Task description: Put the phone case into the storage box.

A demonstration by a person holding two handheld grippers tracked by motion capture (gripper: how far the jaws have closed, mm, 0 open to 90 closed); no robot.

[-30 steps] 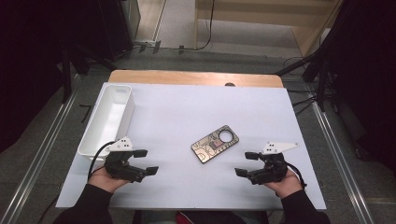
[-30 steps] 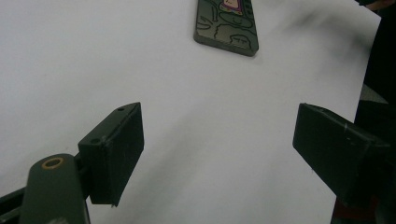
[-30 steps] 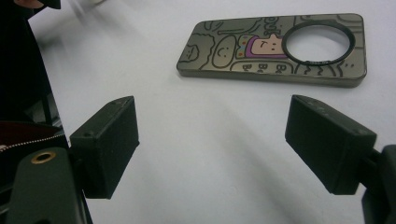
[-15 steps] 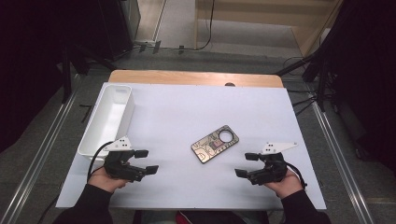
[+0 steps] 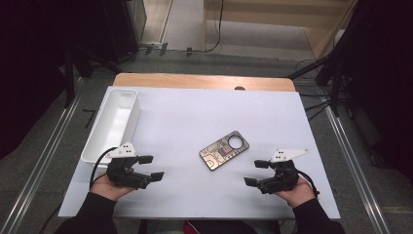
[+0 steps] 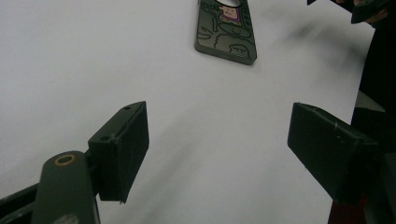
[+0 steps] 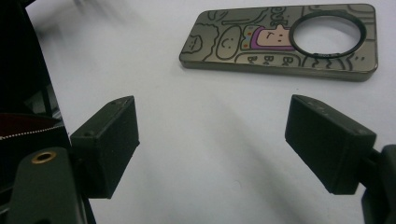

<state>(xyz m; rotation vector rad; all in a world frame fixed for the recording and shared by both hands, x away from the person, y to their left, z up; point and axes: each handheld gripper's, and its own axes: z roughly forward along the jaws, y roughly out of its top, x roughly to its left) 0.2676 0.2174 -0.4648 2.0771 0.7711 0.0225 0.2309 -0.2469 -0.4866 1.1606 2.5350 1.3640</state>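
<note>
Long white rectangular plastic tray [image 5: 113, 124] along the left edge of the worktop [image 5: 195, 112], looks empty. Left gripper [image 5: 150, 168] near the front-left corner, jaws wide, holding nothing. Flat dark-olive rectangular phone case with cartoon doodles and a round camera hole [image 5: 224, 150] lies flat mid-worktop toward the front edge, between both grippers, touching neither. Probably light, stiff, thin, smooth-faced and slippery; best pinched across its long edges, tipping one edge up first. Right gripper [image 5: 256, 172] near the front-right corner, jaws wide, empty.
</note>
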